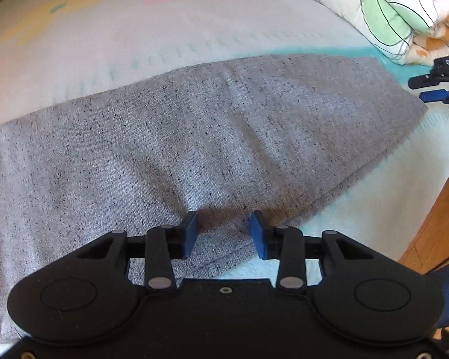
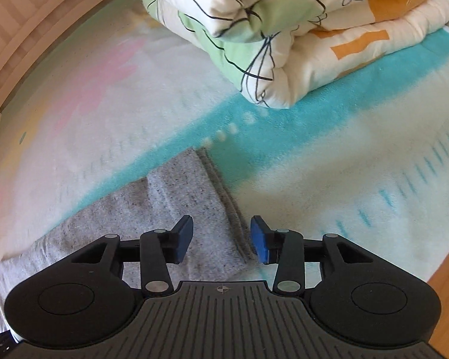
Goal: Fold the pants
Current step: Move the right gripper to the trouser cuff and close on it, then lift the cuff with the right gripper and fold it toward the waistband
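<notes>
Grey speckled pants [image 1: 194,137] lie flat across the bed, folded lengthwise, running from the left edge to a tapered end at the right. My left gripper [image 1: 224,233] hovers over their near edge with its blue pads apart and nothing between them. In the right wrist view the pants' end [image 2: 179,194] shows its hem edge. My right gripper [image 2: 221,236] stands open just above that hem, empty, and also appears in the left wrist view as the right gripper [image 1: 434,88] at the far right.
A folded quilt [image 2: 284,30] with green and orange print lies at the back right of the bed. The pastel bedsheet [image 2: 314,155] has a teal band. A wooden bed frame [image 2: 30,30] curves at the back left, and wooden floor [image 1: 434,224] shows at the right.
</notes>
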